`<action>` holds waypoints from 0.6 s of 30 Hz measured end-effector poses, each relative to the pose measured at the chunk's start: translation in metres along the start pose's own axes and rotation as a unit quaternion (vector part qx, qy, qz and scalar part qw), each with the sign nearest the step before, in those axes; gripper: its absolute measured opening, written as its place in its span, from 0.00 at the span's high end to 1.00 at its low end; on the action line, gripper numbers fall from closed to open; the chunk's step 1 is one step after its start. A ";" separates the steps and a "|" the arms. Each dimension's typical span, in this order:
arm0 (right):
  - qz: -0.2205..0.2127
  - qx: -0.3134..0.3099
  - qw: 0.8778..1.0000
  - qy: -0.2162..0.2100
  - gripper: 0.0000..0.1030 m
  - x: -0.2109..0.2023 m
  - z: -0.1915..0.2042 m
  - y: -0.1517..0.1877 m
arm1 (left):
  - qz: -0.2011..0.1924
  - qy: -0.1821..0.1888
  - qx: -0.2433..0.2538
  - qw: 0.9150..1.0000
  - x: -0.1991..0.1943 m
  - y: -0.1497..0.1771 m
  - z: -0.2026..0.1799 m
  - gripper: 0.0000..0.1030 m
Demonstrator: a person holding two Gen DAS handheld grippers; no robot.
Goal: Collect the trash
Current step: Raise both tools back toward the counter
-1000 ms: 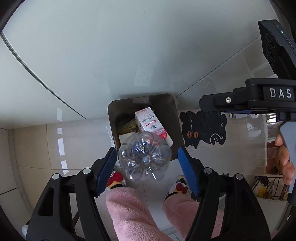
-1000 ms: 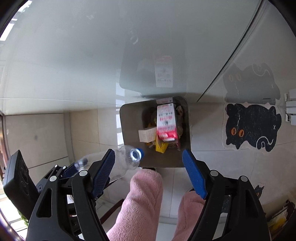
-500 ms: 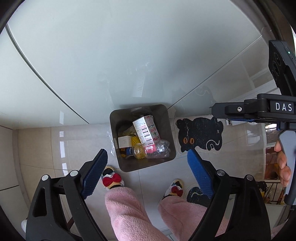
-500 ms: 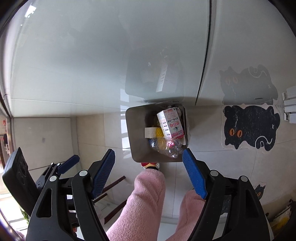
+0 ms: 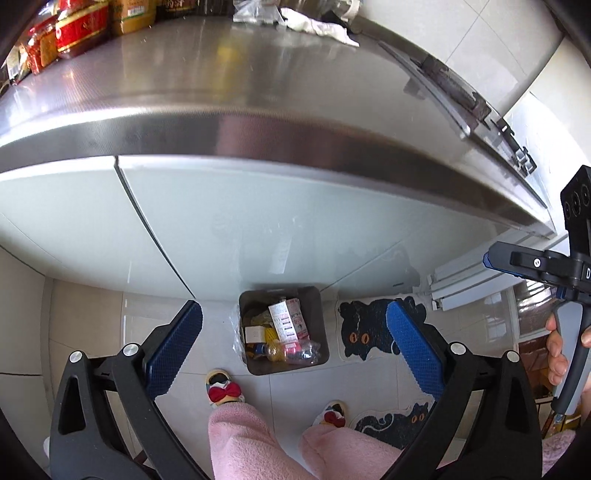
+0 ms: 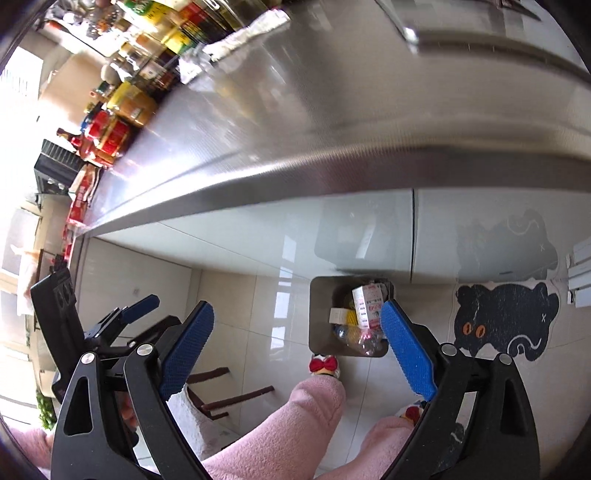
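A grey square trash bin (image 5: 322, 325) stands on the floor against the cabinet; it also shows in the right wrist view (image 6: 319, 317). In it lie a clear plastic bottle (image 5: 295, 348), a red and white carton (image 5: 290, 322) and other scraps. My left gripper (image 5: 293, 343) is open and empty, high above the bin. My right gripper (image 6: 297, 341) is open and empty too, above the floor left of the bin. On the steel counter (image 5: 240, 85) lie crumpled white paper (image 5: 317, 26) and a clear plastic wrapper (image 5: 255, 9).
Jars and packets (image 5: 66, 29) line the counter's back left. A black cat mat (image 5: 365, 325) lies right of the bin. The person's pink-clad legs (image 5: 243, 439) and slippers stand in front of the bin. A dark stool (image 6: 229, 398) stands at lower left.
The bottle left my left gripper and dropped into the bin. Both grippers have since risen, bringing the counter top into view.
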State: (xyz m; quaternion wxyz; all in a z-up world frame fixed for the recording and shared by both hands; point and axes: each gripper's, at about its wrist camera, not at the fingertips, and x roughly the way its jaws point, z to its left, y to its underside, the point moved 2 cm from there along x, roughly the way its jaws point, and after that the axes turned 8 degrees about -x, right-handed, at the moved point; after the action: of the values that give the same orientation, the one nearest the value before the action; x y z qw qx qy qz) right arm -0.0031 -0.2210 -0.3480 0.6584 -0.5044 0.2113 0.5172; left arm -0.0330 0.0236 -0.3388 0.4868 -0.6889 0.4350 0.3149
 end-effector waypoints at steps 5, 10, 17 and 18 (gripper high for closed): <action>-0.044 -0.021 0.999 0.014 0.03 -0.026 0.016 -0.033 | -0.023 0.001 -0.017 1.000 -0.035 -0.042 0.004 0.08; -0.076 -0.035 0.996 0.026 0.03 -0.041 0.027 -0.073 | -0.055 -0.009 0.003 0.998 -0.064 -0.085 -0.002 0.08; -0.110 -0.048 0.992 0.048 0.03 -0.046 0.042 -0.132 | -0.084 -0.015 0.030 0.996 -0.077 -0.145 -0.007 0.08; -0.114 -0.051 0.991 0.051 0.03 -0.044 0.044 -0.141 | -0.086 -0.018 0.034 0.996 -0.075 -0.154 -0.007 0.08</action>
State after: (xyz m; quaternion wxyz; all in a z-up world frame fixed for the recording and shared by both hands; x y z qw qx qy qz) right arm 0.0960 -0.1964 -0.2318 0.6747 -0.5840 0.1593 0.4222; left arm 0.0750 0.0621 -0.2109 0.5433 -0.7007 0.3758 0.2693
